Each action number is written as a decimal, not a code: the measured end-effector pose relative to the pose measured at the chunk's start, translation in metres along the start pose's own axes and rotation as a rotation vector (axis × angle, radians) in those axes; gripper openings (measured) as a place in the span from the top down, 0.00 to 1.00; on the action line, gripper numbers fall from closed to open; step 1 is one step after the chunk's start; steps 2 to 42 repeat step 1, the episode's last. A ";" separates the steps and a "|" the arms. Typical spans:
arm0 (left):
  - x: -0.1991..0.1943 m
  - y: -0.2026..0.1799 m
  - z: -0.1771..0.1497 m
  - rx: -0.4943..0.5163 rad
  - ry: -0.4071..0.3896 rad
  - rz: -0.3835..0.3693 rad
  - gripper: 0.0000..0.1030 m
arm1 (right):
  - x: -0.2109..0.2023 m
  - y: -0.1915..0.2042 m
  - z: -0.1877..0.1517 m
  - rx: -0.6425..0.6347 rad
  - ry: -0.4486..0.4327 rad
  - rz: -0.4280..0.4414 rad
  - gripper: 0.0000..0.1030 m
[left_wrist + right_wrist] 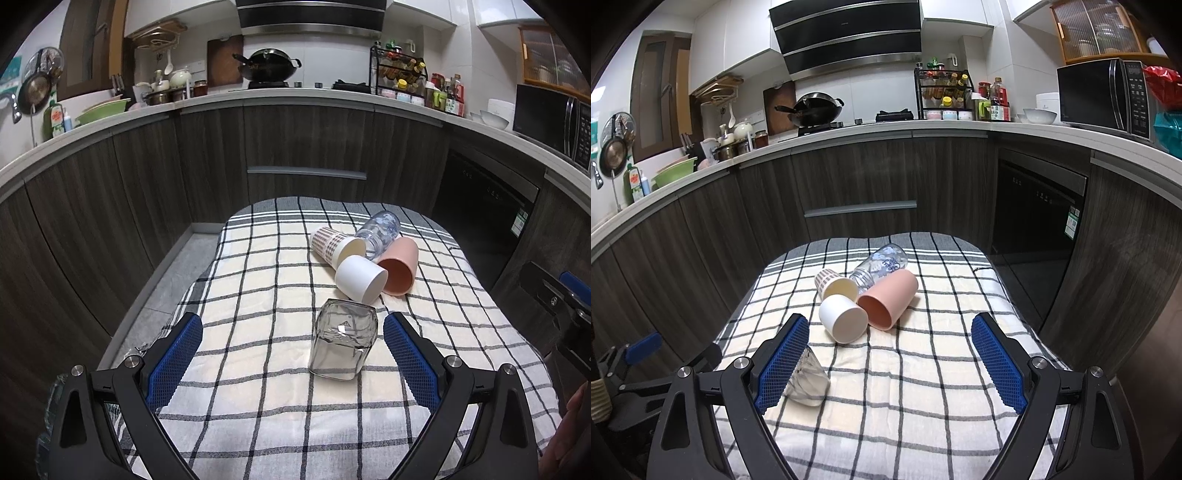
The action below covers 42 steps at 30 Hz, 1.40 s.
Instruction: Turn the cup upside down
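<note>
Glass (343,339): clear, squarish tumbler, empty.
Pose: upside down, base up, mouth on the checked cloth.
Place: near side of the tabletop, just in front of the white cup, apart from it.
Right view: glass (809,384) half hidden behind a blue pad.

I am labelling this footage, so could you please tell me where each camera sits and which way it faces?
Left wrist: on the left gripper, facing forward over the checked cloth to the kitchen counter; its open blue fingers flank the clear glass, and the right gripper shows at the right edge.
Right wrist: on the right gripper, same heading from further right; its open fingers frame bare cloth, with the left gripper at the left.
Shared: glass, white cup, pink cup, plaid cup, bottle.
</note>
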<state>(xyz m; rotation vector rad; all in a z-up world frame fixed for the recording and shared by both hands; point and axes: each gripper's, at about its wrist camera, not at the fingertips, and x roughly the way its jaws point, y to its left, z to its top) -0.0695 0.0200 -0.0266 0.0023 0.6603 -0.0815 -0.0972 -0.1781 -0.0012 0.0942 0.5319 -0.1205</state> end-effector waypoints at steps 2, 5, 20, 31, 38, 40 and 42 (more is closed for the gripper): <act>0.000 0.000 0.001 0.005 0.002 0.006 0.03 | 0.000 0.000 0.000 0.000 0.001 0.001 0.13; 0.000 0.000 0.001 0.005 0.002 0.006 0.03 | 0.000 0.000 0.000 0.000 0.001 0.001 0.13; 0.000 0.000 0.001 0.005 0.002 0.006 0.03 | 0.000 0.000 0.000 0.000 0.001 0.001 0.13; 0.000 0.000 0.001 0.005 0.002 0.006 0.03 | 0.000 0.000 0.000 0.000 0.001 0.001 0.13; 0.000 0.000 0.001 0.005 0.002 0.006 0.03 | 0.000 0.000 0.000 0.000 0.001 0.001 0.13; 0.000 0.000 0.001 0.005 0.002 0.006 0.03 | 0.000 0.000 0.000 0.000 0.001 0.001 0.13; 0.000 0.000 0.001 0.005 0.002 0.006 0.03 | 0.000 0.000 0.000 0.000 0.001 0.001 0.13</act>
